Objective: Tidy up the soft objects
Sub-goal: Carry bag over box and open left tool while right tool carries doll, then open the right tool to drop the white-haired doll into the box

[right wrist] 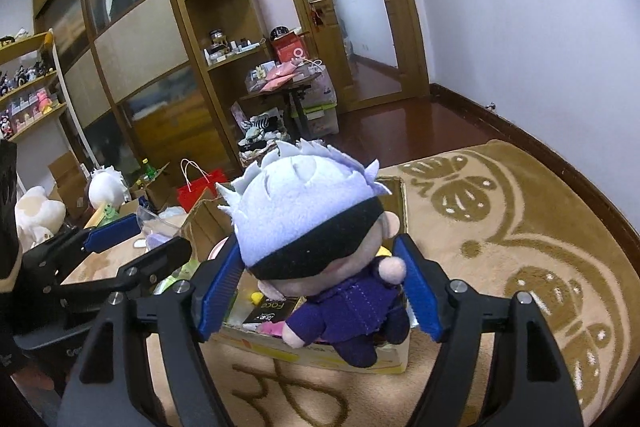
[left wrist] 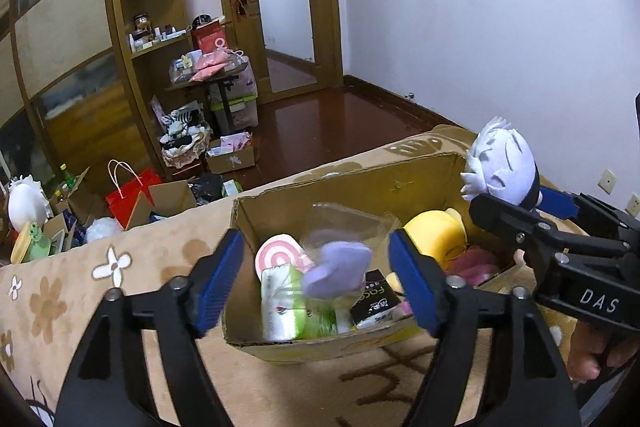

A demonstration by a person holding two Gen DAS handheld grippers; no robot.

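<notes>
An open cardboard box (left wrist: 256, 211) sits on the tan patterned rug (left wrist: 120, 287). Inside it lie a pink-and-white swirl toy (left wrist: 276, 255), a green-and-white pack (left wrist: 280, 311), a yellow plush (left wrist: 434, 231) and a black packet (left wrist: 374, 301). My left gripper (left wrist: 316, 283) is open above the box; a blurred purple soft piece in clear wrap (left wrist: 336, 267) hangs between the jaws, touching neither pad. My right gripper (right wrist: 320, 291) is open over the same box (right wrist: 396, 363). A white-haired plush doll (right wrist: 308, 227) in a purple suit sits loosely between its blue pads, tilted, with gaps beside its body.
Past the rug's far edge the floor holds a red paper bag (left wrist: 132, 195), open cartons (left wrist: 232, 157), a wicker basket (left wrist: 184, 147) and white plush toys (left wrist: 24, 203). A small loaded table (left wrist: 208, 75) stands before wooden shelves. A hand (left wrist: 592, 355) holds the right gripper.
</notes>
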